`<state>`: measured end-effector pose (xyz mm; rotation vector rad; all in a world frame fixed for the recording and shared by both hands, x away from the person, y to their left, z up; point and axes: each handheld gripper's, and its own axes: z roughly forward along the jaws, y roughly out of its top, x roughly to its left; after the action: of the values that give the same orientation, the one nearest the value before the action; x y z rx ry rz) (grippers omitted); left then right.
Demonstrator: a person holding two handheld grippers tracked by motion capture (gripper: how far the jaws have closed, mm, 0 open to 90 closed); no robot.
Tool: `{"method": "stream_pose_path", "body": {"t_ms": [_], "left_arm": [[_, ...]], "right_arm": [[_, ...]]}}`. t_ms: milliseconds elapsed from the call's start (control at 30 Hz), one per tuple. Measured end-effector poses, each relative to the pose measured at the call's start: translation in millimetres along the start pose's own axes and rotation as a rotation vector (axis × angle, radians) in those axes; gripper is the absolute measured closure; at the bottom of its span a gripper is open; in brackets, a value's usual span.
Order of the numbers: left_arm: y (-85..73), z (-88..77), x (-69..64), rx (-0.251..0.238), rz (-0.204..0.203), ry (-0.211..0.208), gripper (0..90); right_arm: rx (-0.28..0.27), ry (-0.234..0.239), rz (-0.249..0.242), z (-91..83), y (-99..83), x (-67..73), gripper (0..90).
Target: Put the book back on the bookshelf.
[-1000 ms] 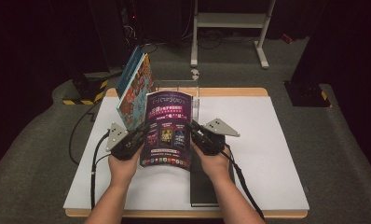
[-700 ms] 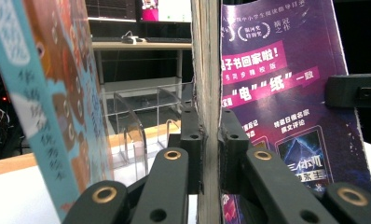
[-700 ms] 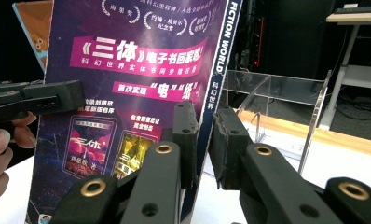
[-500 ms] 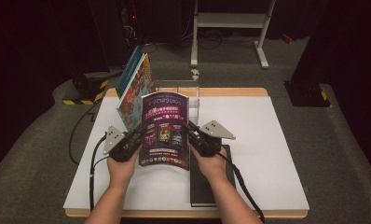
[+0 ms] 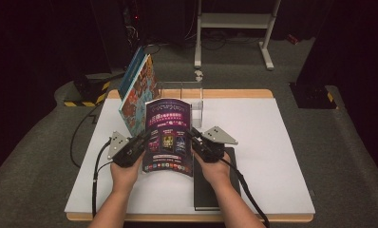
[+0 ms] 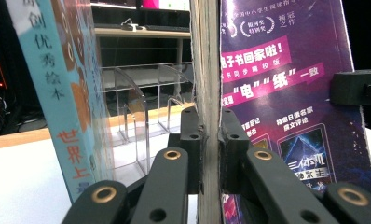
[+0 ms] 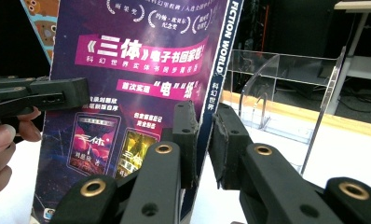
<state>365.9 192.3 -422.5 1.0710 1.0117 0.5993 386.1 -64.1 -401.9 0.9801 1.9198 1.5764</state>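
Leaning picture book (image 5: 138,90), clear rack (image 5: 187,97), dark book (image 5: 211,187)

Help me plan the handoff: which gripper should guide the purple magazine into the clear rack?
Probably the right gripper: it clamps the magazine on the side nearest the clear rack; the left gripper sits by the leaning picture book.

open tabletop (image 5: 272,142) lies right; clear rack (image 5: 196,102) and leaning picture book (image 5: 137,95) block ahead (left side tight).

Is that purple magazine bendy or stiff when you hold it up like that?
Probably bendy: the purple magazine bows between the left gripper and right gripper, each shut on one edge. It looks thin, so likely light. The glossy cover may be a bit slippery. Let go, it would probably flop over rather than stand.
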Motion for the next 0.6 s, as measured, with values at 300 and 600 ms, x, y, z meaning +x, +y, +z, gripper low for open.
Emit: {"method": "stream_pose_path", "body": {"t_ms": [300,600], "left_arm": [[0.3,-9.1,-1.5,-0.003,-0.005,-0.006,81.8],[2.9,-23.1,-3.7,0.000,-0.031,-0.022,80.8]], "right_arm": [[-0.012,0.012,0.003,-7.9,-3.7,1.5,80.3],[-0.013,0.027,0.004,-20.3,-7.2,7.5,79.6]]}}
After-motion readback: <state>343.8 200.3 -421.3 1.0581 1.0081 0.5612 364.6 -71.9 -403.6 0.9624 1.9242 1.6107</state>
